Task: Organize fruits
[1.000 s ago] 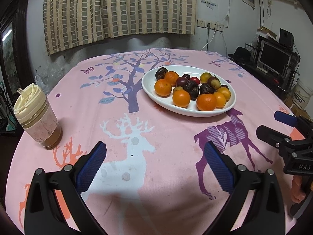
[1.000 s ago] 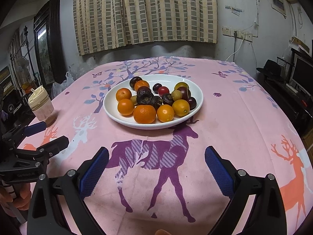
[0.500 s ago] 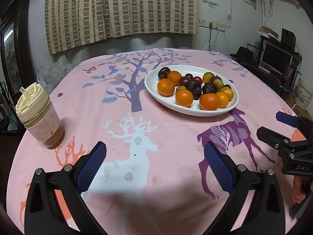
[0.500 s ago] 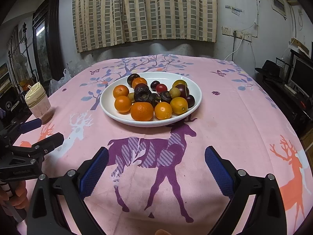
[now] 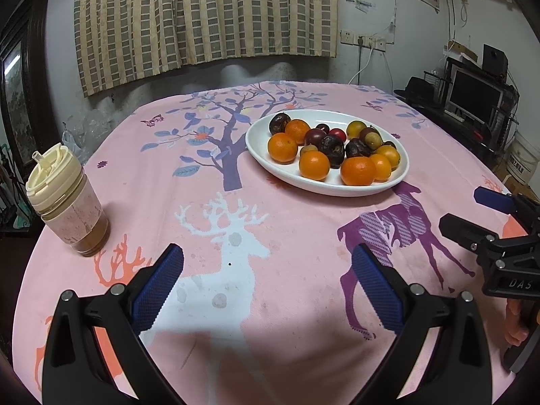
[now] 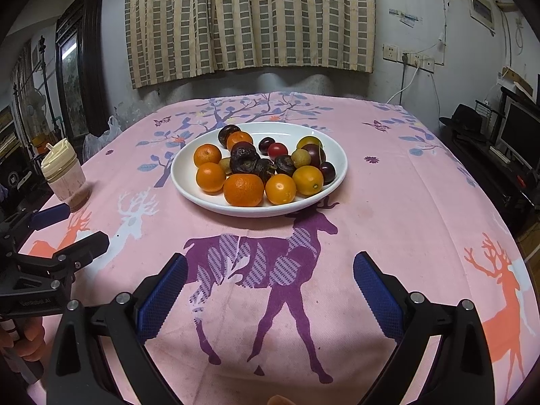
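A round table draped in a pink tablecloth [image 6: 388, 209] printed with deer and a tree fills most of both views, with a striped curtain [image 6: 249, 20] hanging on the wall at the far side. On the cloth, towards the far middle, sits a white oval plate [image 6: 332, 150] heaped with fruit: several oranges [image 6: 243, 189] along its near edge, dark wrinkled passion fruits [image 6: 243, 162] in the centre, and small plums, a red one [image 6: 277, 149] among them, and yellowish fruits at the far and right side. All the fruit lies on the plate, none on the cloth. The left gripper [image 5: 268, 285] hovers above the near part of the table over a white deer print, its blue-padded fingers [image 5: 158, 290] spread wide with nothing between them. The right gripper [image 6: 270, 287] hovers likewise over a purple deer print just near the plate, fingers wide apart and empty; in the left view it appears at the right edge, a person's hand [image 5: 514, 320] wrapped around its handle. At the left side of the table, well apart from the plate, stands a lidded cup [image 5: 65, 202] with a cream top and brownish contents. Far right, off the table, a dark monitor [image 5: 476, 96] rests on a shelf.
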Action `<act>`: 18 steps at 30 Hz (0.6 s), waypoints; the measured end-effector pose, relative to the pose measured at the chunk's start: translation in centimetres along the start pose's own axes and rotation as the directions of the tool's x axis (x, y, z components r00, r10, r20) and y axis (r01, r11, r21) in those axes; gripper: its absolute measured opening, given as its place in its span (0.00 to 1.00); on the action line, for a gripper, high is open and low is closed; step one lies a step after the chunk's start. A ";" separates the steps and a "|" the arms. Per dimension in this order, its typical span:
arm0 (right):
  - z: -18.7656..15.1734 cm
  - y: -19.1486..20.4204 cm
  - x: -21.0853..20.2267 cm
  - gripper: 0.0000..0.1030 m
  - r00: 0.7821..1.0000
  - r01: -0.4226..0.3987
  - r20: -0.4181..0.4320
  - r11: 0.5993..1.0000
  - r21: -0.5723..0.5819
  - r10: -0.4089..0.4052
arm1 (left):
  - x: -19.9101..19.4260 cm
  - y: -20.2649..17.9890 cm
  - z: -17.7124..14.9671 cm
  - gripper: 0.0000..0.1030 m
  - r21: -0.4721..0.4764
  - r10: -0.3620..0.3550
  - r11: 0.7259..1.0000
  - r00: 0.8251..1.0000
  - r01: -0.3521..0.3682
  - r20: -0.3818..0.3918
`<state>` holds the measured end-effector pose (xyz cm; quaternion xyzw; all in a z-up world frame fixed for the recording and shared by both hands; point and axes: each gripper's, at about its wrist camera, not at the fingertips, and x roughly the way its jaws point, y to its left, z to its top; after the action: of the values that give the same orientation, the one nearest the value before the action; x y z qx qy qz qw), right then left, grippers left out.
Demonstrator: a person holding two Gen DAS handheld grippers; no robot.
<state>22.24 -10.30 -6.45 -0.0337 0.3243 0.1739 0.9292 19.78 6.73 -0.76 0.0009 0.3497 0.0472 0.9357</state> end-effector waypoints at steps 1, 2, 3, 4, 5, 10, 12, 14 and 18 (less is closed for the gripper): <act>0.0 0.0 0.0 0.96 1.000 0.000 0.000 1.000 -0.001 0.000 | 0.0 -0.2 0.0 0.95 0.001 0.001 1.000 1.000 -0.001 0.001; 0.0 0.0 0.0 0.96 1.000 0.001 0.000 1.000 -0.001 -0.001 | 0.0 -0.2 0.0 0.95 0.002 0.001 1.000 1.000 -0.001 0.001; 0.0 0.0 0.0 0.96 1.000 0.002 0.000 1.000 -0.002 -0.002 | 0.0 -0.1 0.0 0.95 0.003 0.002 1.000 1.000 -0.002 0.001; 0.0 0.0 0.0 0.96 1.000 0.000 0.000 1.000 -0.002 0.000 | 0.0 -0.2 0.0 0.95 0.002 0.001 1.000 1.000 -0.001 0.000; 0.0 0.0 0.0 0.96 1.000 0.000 0.000 1.000 -0.002 0.000 | 0.0 -0.1 0.0 0.95 0.002 0.000 1.000 1.000 0.000 0.000; 0.0 0.1 0.1 0.96 1.000 0.001 -0.003 1.000 -0.007 -0.001 | 0.1 -0.4 -0.1 0.95 0.011 0.001 1.000 1.000 -0.001 -0.002; 0.0 0.1 0.1 0.96 1.000 0.001 -0.004 1.000 -0.010 -0.002 | 0.1 -0.5 -0.2 0.95 0.017 0.002 1.000 1.000 -0.002 -0.003; -0.1 0.0 0.1 0.96 1.000 0.001 -0.005 1.000 -0.011 -0.001 | 0.1 -0.5 -0.3 0.95 0.020 0.004 1.000 1.000 -0.004 -0.004; 0.0 0.1 0.1 0.96 1.000 0.002 -0.004 1.000 -0.009 -0.002 | 0.0 -0.4 -0.5 0.95 0.017 0.004 1.000 1.000 -0.004 -0.004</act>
<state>22.22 -10.16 -6.51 -0.0387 0.3254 0.1743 0.9285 19.48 6.28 -1.17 0.0097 0.3521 0.0462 0.9348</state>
